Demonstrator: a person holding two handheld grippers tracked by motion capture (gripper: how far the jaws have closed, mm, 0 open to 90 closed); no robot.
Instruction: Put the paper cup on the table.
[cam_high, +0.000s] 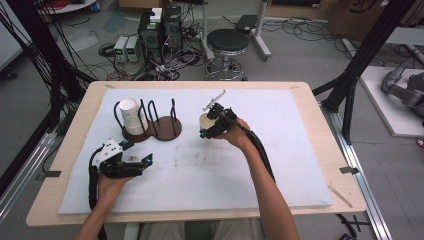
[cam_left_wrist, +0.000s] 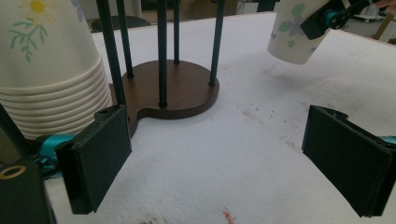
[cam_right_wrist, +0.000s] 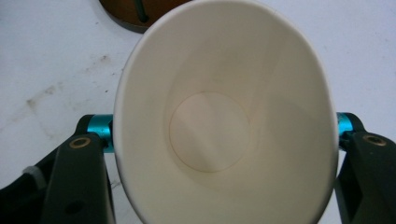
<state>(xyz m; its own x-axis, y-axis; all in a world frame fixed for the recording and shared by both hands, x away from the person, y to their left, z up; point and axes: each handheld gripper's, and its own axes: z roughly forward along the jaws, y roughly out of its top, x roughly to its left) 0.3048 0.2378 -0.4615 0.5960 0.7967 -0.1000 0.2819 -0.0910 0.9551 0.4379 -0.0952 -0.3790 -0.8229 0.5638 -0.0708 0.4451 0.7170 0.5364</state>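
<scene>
My right gripper (cam_high: 209, 126) is shut on a white paper cup (cam_high: 205, 120) held above the white mat, right of the rack. In the right gripper view the cup (cam_right_wrist: 224, 116) is squeezed oval between the jaws, its mouth facing the camera. The left gripper view catches the same flower-printed cup (cam_left_wrist: 293, 29) at the top right. A stack of flowered paper cups (cam_high: 130, 116) stands inside the black wire rack on its brown wooden base (cam_high: 165, 129); that stack (cam_left_wrist: 46, 65) looms at the left. My left gripper (cam_high: 140, 161) rests low on the mat, open and holding nothing, its fingers (cam_left_wrist: 100, 156) wide apart.
The white mat (cam_high: 280, 150) covers a wooden table (cam_high: 320, 130). Beyond the far edge are a black stool (cam_high: 227, 42), computer boxes and tangled cables on the floor. Black frame posts rise at both sides.
</scene>
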